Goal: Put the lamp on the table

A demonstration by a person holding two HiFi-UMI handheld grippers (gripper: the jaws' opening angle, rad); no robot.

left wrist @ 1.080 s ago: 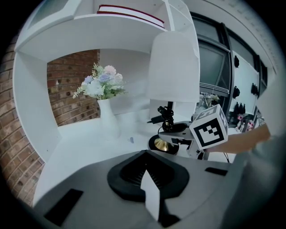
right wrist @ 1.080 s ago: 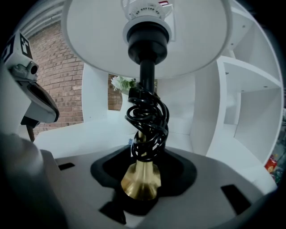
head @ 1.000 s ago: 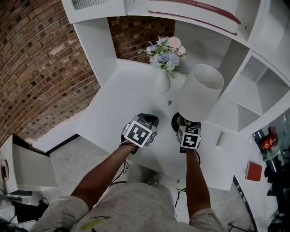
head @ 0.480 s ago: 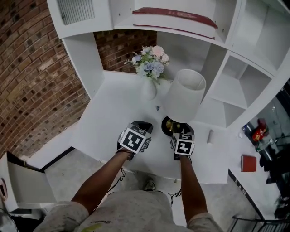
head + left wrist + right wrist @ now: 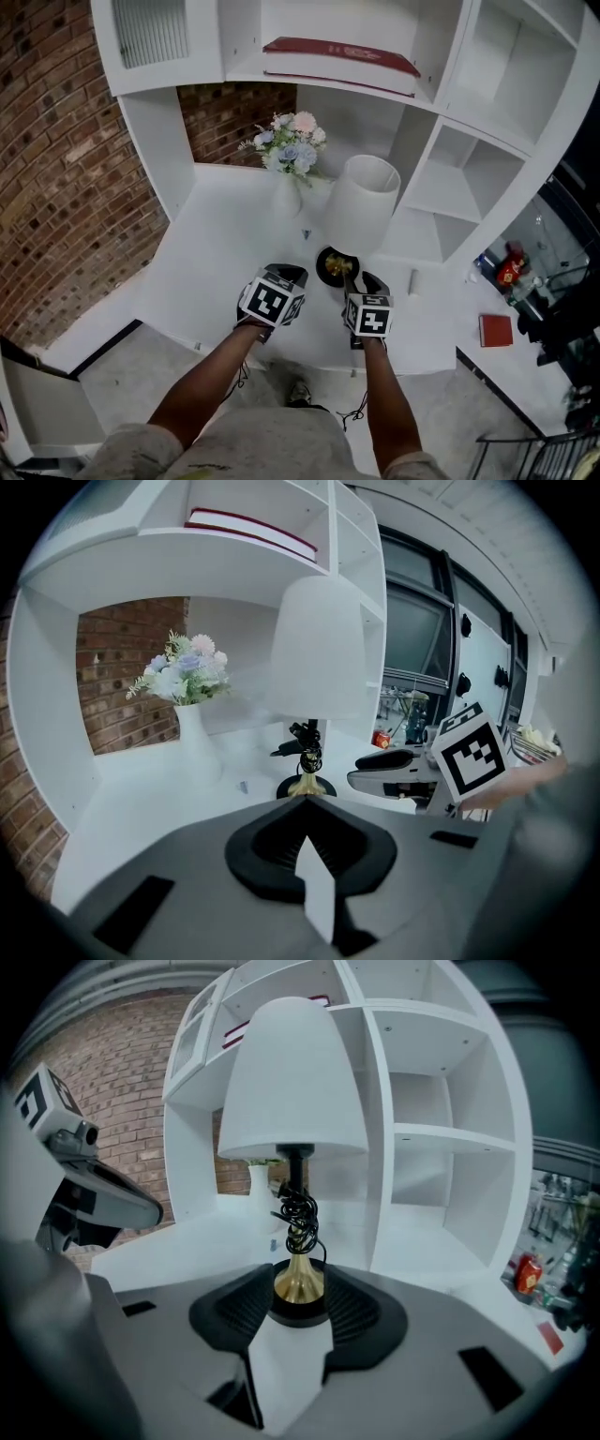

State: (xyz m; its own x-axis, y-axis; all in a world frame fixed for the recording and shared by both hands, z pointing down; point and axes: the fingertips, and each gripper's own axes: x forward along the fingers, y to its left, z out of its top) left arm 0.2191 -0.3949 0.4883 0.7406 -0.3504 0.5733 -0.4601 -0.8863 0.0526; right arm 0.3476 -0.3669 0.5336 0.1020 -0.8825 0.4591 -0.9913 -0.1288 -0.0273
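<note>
Lamp with white shade, brass stem and black round base (image 5: 361, 208) stands on the white bench (image 5: 225, 246), base clamped in my right tongs (image 5: 353, 281). Left tongs (image 5: 287, 276) are closed and empty at its 8 o'clock. I'd check the base sits flat, release gently, then back out toward 6.

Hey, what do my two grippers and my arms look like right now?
The left gripper and right gripper match: grey bodies, black ribbed tongs, and a white cube with black square markers on each. A thin dark cable hangs under each forearm. No sleeves show; the forearms are bare.
</note>
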